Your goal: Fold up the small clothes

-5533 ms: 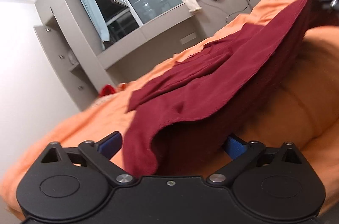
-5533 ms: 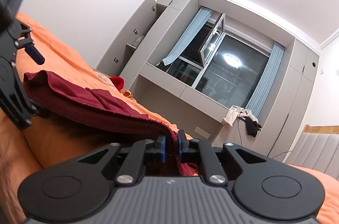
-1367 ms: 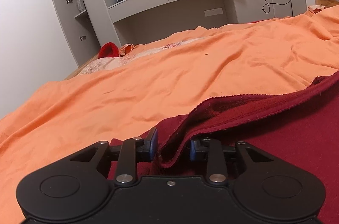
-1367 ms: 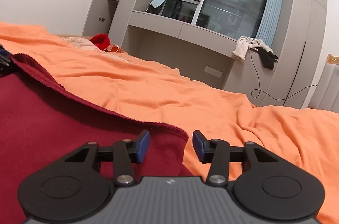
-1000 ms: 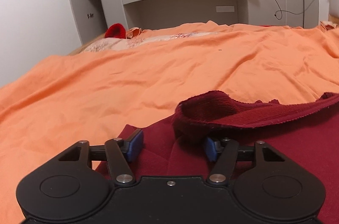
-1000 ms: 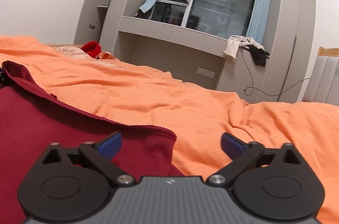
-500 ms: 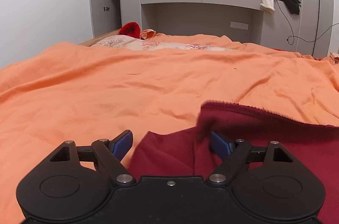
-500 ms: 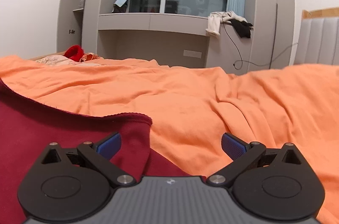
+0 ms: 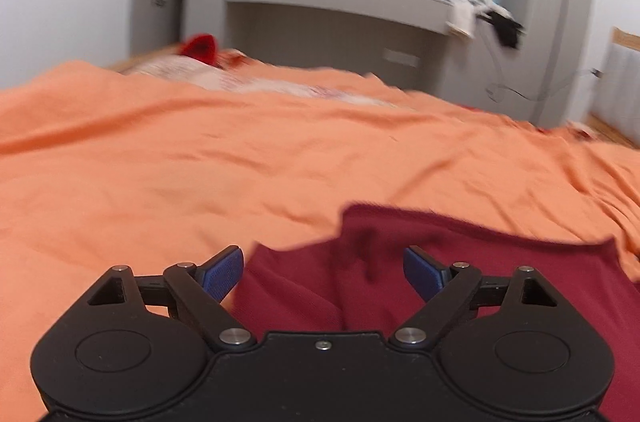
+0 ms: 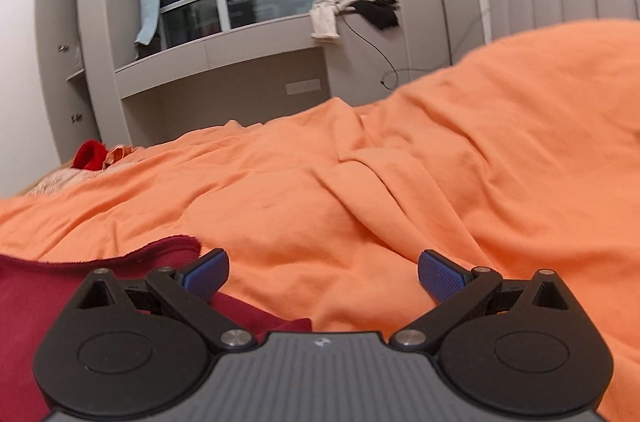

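Red cloth [image 9: 460, 262] is soft and floppy; grab its hemmed edge. Left gripper [image 9: 323, 272] has just been opening, touching nothing. Right gripper [image 10: 323, 272] gapes wide, empty.

We see the left wrist view blurred throughout. The dark red garment [image 9: 460, 262] is cut off at the bottom-right edge, and the left gripper's [image 9: 323, 272] body hides its near part.
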A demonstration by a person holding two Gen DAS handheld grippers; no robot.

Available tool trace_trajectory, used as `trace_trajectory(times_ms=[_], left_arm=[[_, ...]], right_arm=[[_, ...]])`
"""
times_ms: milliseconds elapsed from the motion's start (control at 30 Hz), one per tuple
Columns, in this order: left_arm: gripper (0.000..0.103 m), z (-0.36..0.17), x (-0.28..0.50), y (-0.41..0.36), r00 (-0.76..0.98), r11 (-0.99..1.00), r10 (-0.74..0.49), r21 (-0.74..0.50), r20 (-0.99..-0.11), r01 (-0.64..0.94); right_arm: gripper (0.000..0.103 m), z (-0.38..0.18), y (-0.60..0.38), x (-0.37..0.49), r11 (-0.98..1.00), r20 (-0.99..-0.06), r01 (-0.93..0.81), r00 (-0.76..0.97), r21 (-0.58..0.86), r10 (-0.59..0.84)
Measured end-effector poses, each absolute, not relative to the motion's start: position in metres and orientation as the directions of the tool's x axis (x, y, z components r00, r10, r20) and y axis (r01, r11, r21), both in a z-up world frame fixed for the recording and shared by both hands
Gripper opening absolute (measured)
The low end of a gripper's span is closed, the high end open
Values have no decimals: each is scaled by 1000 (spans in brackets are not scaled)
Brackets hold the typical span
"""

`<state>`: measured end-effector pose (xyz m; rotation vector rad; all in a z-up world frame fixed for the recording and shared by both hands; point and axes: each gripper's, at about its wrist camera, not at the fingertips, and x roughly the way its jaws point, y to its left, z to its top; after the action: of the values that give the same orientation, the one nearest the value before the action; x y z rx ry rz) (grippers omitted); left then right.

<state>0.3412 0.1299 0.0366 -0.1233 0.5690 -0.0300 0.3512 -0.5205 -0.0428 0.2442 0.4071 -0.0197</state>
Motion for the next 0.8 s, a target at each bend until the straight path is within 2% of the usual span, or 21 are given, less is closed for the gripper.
trace_trajectory(times_ms=[67, 100, 133, 200, 300, 367, 400, 467, 633, 800], left_arm=[[84, 31, 341, 125, 827, 995, -72, -102, -557, 19], [73, 28, 342, 123, 821, 996, -69, -84, -567, 26], [59, 25, 343, 122, 815, 996, -71, -80, -575, 31], [42, 21, 346, 122, 800, 994, -96, -97, -593, 47], [38, 17, 349, 120, 785, 993, -105, -103, -610, 53], [23, 15, 351, 120, 777, 993, -99, -106, -621, 42], [5, 15, 351, 120, 777, 993, -97, -117, -622, 31], [5, 18, 346, 120, 802, 988, -93, -152, -590, 3], [4, 37, 326, 112, 881, 988, -23, -145, -472, -52], [4, 29, 333, 110, 843, 986, 60, -99, -534, -133]], right_arm=[[103, -44, -523, 352, 968, -399, 74, 916, 241, 29], [103, -45, -521, 352, 968, -401, 75, 915, 240, 29], [103, -45, -520, 352, 969, -403, 74, 915, 237, 29], [103, -45, -518, 353, 972, -406, 73, 914, 225, 26], [103, -45, -513, 351, 975, -406, 76, 914, 209, 16], [103, -44, -512, 349, 976, -401, 83, 916, 201, 5], [103, -44, -511, 349, 976, -398, 84, 918, 199, 2], [103, -44, -510, 348, 976, -398, 85, 917, 198, 1], [103, -42, -508, 345, 977, -391, 103, 920, 188, -22], [103, -42, -507, 345, 978, -386, 103, 922, 180, -26]])
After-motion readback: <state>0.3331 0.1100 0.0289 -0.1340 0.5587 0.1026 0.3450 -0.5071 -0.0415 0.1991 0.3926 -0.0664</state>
